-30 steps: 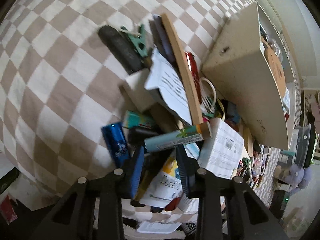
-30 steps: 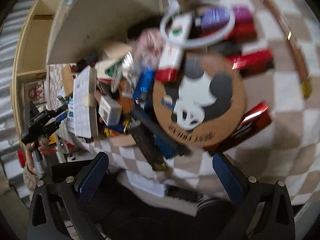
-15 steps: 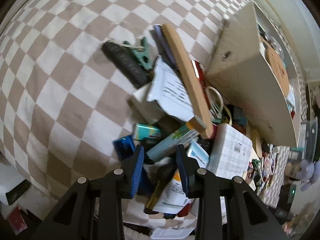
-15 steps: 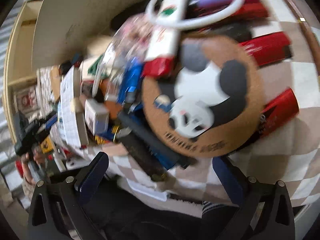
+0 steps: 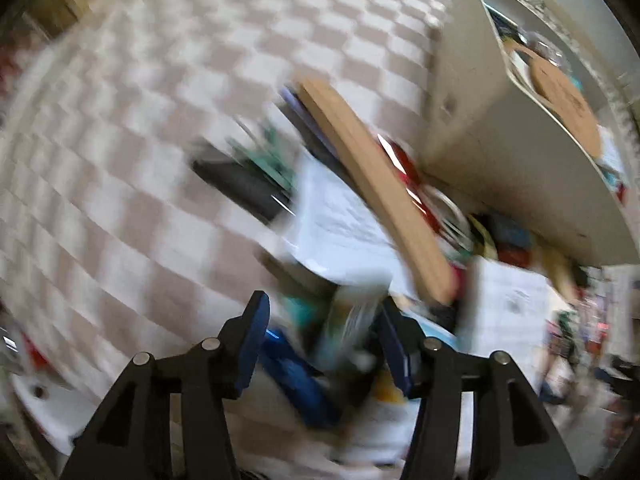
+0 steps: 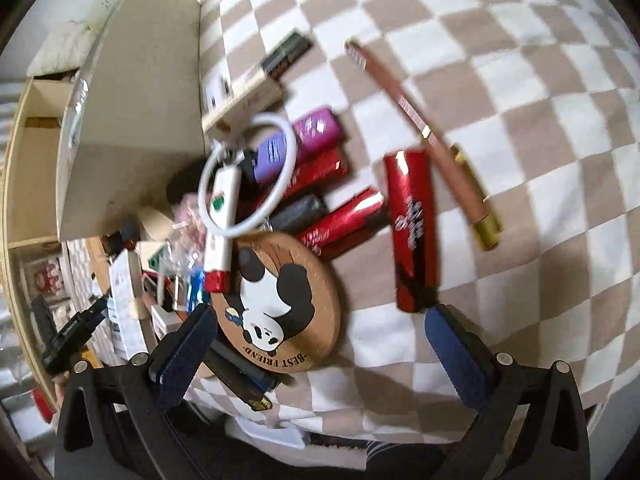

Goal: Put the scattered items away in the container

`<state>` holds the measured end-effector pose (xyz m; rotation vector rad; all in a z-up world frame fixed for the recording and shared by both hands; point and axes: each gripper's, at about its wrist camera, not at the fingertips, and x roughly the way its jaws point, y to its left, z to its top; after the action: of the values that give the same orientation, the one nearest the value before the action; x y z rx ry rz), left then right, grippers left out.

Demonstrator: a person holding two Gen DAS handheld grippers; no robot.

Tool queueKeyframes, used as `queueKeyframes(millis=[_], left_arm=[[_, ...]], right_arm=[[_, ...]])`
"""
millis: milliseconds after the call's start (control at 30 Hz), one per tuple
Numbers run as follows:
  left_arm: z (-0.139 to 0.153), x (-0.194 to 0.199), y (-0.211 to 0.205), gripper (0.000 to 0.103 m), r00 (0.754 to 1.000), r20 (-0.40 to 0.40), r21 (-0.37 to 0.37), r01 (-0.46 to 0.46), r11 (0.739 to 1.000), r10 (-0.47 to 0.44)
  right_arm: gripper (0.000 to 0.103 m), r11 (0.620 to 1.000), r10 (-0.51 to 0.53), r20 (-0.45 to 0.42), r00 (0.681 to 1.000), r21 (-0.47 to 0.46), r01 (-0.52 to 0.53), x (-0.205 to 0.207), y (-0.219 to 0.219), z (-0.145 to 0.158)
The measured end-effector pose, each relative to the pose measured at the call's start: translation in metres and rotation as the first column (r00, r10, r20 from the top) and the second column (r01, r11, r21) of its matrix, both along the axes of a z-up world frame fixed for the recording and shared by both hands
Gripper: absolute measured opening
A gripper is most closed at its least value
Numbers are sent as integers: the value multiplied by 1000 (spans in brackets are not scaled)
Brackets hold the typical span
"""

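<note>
Pointing down at the pile, the left claw [image 5: 322, 330] has its jaws partly apart, with a blurry tube [image 5: 352, 320] between them; I cannot tell if they squeeze it. The right claw [image 6: 320, 338] is wide open and holds nothing. The panda coaster [image 6: 276, 300] lies just ahead of it, near its left finger. The red can [image 6: 412, 228] lies near its right finger. The box [image 5: 508, 152] stands beside the pile. Only the left view shows a wooden board [image 5: 376, 192]. Only the right view shows a white ring [image 6: 248, 176] and a pink pen [image 6: 424, 140].
</note>
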<state>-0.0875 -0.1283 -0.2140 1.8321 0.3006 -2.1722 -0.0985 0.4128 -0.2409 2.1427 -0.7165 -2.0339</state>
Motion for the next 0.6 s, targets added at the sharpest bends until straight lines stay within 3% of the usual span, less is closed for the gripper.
queueKeyframes(millis=[167, 300, 367, 500, 600], left_arm=[[-2, -6, -48, 55, 993, 1, -23, -119, 993, 119], [0, -5, -78, 55, 981, 0, 0, -194, 981, 194], [2, -4, -83, 55, 978, 0, 41, -208, 977, 209], [3, -4, -67, 56, 989, 28, 131, -146, 981, 144], [-4, -5, -40, 60, 997, 53, 151, -62, 987, 55]], right_arm=[[103, 999, -40, -26, 999, 15, 41, -4, 10, 7], [103, 989, -59, 12, 998, -136, 60, -5, 4, -2], [103, 985, -50, 24, 998, -162, 53, -7, -7, -7], [103, 985, -36, 45, 998, -169, 43, -14, -22, -20], [103, 986, -41, 69, 997, -159, 51, -15, -26, -29]])
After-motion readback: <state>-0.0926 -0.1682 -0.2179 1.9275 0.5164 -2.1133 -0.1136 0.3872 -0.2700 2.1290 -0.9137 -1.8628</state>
